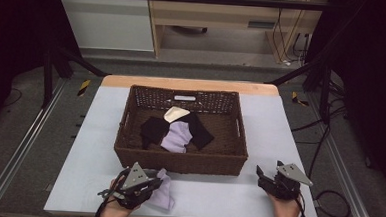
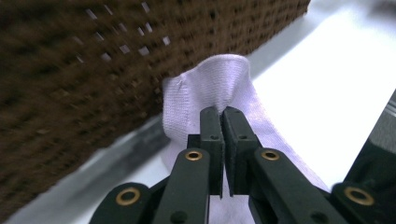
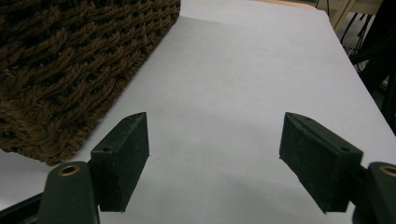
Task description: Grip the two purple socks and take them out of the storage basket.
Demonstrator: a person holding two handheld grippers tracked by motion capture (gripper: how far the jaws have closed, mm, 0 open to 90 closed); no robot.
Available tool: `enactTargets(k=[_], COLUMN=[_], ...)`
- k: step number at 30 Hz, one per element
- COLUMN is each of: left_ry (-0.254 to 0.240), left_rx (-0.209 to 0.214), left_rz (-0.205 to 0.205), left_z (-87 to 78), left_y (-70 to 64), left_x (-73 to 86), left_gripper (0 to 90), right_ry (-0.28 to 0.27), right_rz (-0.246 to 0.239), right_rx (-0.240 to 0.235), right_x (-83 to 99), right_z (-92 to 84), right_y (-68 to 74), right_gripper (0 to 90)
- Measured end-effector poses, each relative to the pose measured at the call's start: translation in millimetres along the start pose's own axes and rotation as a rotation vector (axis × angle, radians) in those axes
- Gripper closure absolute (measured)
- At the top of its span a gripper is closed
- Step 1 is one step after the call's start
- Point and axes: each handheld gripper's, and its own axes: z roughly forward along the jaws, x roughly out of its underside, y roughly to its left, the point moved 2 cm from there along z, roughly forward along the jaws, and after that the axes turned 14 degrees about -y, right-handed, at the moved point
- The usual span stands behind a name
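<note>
my left gripper [image 2: 222, 114] pinches the lilac sock [image 2: 212, 88] beside the basket [image 1: 178, 163]; a thin fabric bite may slip. my right gripper [image 3: 215, 154] stands spread, empty.

Left tongs [image 1: 153, 182] apparently pinch lilac sock [image 1: 162, 196] beside basket [image 1: 178, 163].

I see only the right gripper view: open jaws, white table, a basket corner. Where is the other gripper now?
Observer: The left gripper is at the near table edge, before the wicker basket, shut on a lilac sock.
Operator: Is anything inside the basket?
Observer: Yes, a second lilac sock lies there among black socks.
Operator: Anything else in it?
Observer: A cream piece of cloth lies behind them.
</note>
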Motion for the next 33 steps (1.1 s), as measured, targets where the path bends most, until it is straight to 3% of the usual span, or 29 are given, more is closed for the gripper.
enactTargets(k=[3, 6, 11, 17, 19, 25, 27, 33], left_ry=[0.025, 0.049, 0.011, -0.08, -0.114, -0.189, -0.216, -0.229], left_rx=[0.001, -0.009, -0.03, -0.079, -0.087, -0.106, -0.115, -0.138], left_rz=[0.008, 0.012, 0.003, -0.006, -0.032, -0.034, -0.036, -0.026], left_z=[6.5, 11.6, 5.2, -11.6, -17.7, -30.5, -31.4, -19.1], left_y=[-3.1, -5.4, -5.6, 1.6, 5.7, 15.0, 20.0, 36.6], left_x=[4.2, 7.8, 1.9, -19.1, -27.1, -52.4, -63.5, -95.0], left_gripper=[83.1, 71.2, 59.3, 54.2, 53.4, 52.5, 52.3, 53.1], right_ry=[-0.001, 0.0, 0.003, 0.004, 0.005, 0.013, 0.009, 0.001], right_rz=[-0.001, 0.0, -0.002, -0.002, -0.004, -0.001, -0.001, -0.004], right_rx=[0.001, 0.0, 0.0, 0.003, 0.006, 0.014, 0.017, 0.019], right_x=[0.0, 0.0, 0.0, 0.1, 0.2, 0.4, 0.4, 0.4], right_z=[-0.1, 0.0, 0.3, 0.4, 0.5, 1.2, 0.5, -0.1], right_y=[0.1, -0.1, -0.1, -0.2, -0.3, -0.3, -0.4, 0.2], right_gripper=[23.6, 23.1, 23.0, 22.9, 22.3, 22.0, 22.0, 22.1])
